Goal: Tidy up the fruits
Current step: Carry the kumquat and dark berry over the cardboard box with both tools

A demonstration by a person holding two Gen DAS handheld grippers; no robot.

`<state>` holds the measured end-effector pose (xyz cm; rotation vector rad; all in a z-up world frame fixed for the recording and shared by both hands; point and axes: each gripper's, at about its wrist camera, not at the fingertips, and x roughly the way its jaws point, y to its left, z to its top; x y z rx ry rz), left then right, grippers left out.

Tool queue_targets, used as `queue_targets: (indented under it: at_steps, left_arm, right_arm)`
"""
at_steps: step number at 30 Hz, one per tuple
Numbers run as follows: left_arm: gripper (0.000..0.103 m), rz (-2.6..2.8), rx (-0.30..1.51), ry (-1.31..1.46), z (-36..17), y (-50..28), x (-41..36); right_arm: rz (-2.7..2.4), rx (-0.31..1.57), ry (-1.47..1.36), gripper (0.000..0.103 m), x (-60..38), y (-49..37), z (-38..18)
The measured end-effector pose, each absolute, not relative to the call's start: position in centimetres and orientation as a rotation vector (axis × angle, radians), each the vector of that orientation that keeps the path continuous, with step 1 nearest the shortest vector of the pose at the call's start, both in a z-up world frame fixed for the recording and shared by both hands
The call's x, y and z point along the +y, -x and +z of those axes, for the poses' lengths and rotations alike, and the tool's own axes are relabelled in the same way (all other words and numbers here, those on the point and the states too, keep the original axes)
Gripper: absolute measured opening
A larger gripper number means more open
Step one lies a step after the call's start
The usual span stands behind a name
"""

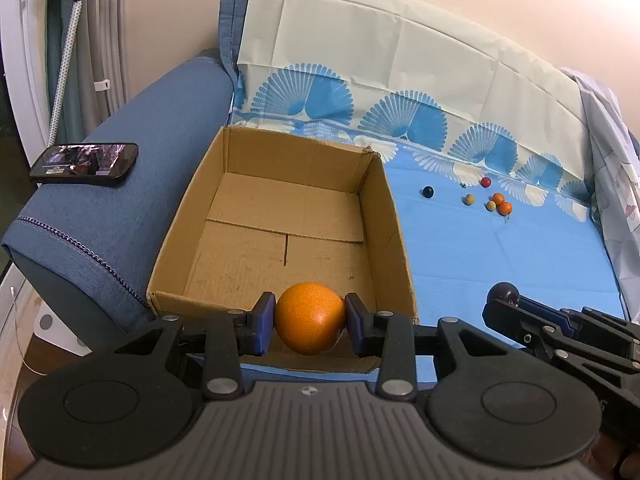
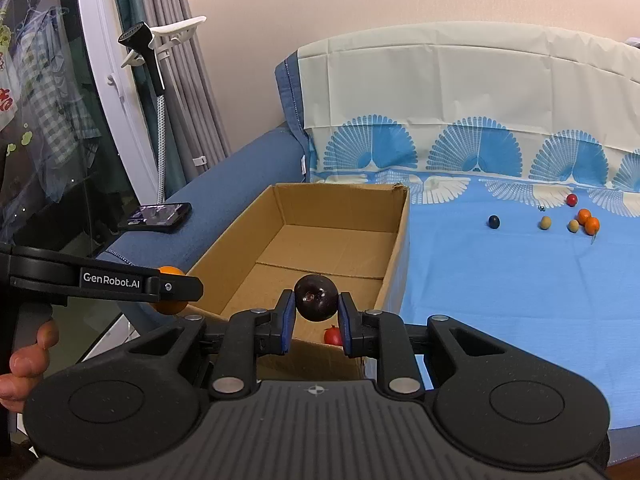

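both loads hang at the near rim of the cardboard box (image 1: 276, 216), the left gripper (image 1: 310, 318) jaws pinching an orange (image 1: 310, 318) over its near edge, the right gripper (image 2: 316, 306) jaws pinching a dark plum (image 2: 316, 298) just inside its near right corner, so the release lies straight below.

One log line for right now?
left tongs: gripping round orange | right tongs: gripping dark purple plum | both at open brown cardboard box near rim | six small fruits left on blue cloth
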<state>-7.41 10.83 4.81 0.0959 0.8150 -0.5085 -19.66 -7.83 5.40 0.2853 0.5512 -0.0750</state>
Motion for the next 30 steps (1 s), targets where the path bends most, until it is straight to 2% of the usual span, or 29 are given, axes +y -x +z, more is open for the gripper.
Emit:
queue_targets:
  at_steps: [15, 30]
  left_arm:
    - [0.042, -0.461, 0.798, -0.073, 5.2, 4.4, 11.5]
    - [0.042, -0.413, 0.797, -0.075, 4.2, -2.3, 10.3]
  right_arm:
    - [-0.070, 0.570, -0.260, 0.024, -7.6, 17.9, 5.2]
    - [-0.021, 0.623, -0.254, 0.024, -7.3, 11.3, 3.4]
